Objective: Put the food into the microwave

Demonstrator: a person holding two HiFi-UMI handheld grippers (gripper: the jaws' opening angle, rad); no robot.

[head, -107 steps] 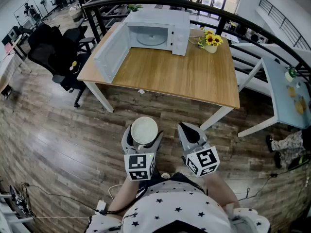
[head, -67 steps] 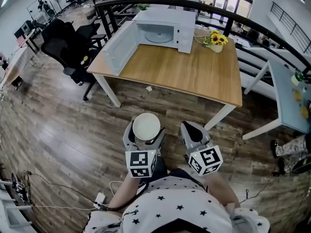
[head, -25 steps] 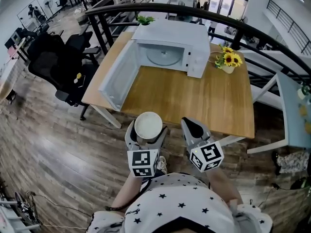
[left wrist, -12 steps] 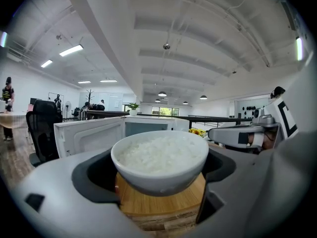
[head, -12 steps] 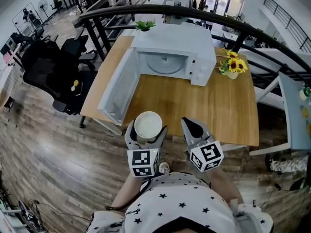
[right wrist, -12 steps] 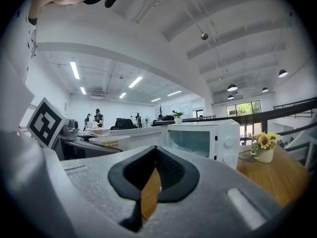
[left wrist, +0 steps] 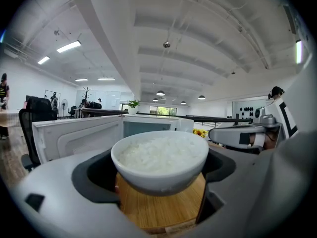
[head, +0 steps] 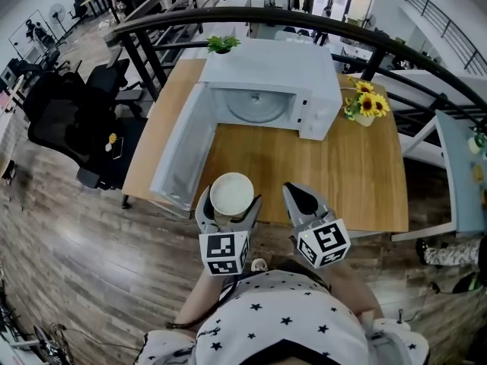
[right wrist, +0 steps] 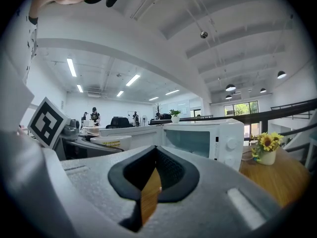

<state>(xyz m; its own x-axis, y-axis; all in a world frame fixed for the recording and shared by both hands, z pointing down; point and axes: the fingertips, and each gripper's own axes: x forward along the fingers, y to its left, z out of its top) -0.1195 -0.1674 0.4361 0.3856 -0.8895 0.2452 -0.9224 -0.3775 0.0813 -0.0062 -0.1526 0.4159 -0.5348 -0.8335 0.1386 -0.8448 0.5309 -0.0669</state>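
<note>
- Closer now than a few seconds ago: the wooden table (head: 358, 175) and the white microwave (head: 268, 78) have come right up near the person, and the bowl has stayed in the same grip.
- The left gripper (head: 228, 217) has its two jaws shut around a white bowl of rice (head: 231, 194), one jaw on each side.
- The bowl sits level and the rice fills it.
- From above, the bowl looks to be over the near edge of the table, but I cannot tell how high it is.
- The right gripper (head: 302, 201) holds nothing. Its jaws are pressed together with only a thin slit left.
- The microwave stands at the far side of the table.
- Its door (head: 179, 152) is wide open and swings out to the left, toward the bowl.
- Inside is a round glass plate (head: 256, 106).
- A pot of sunflowers (head: 364, 106) stands just right of the microwave.
- A small green plant (head: 221, 44) is behind the left corner.
- A black railing (head: 228, 14) curves behind the table.
- Black office chairs (head: 65, 120) stand to the left on the wood floor (head: 68, 257).
</note>
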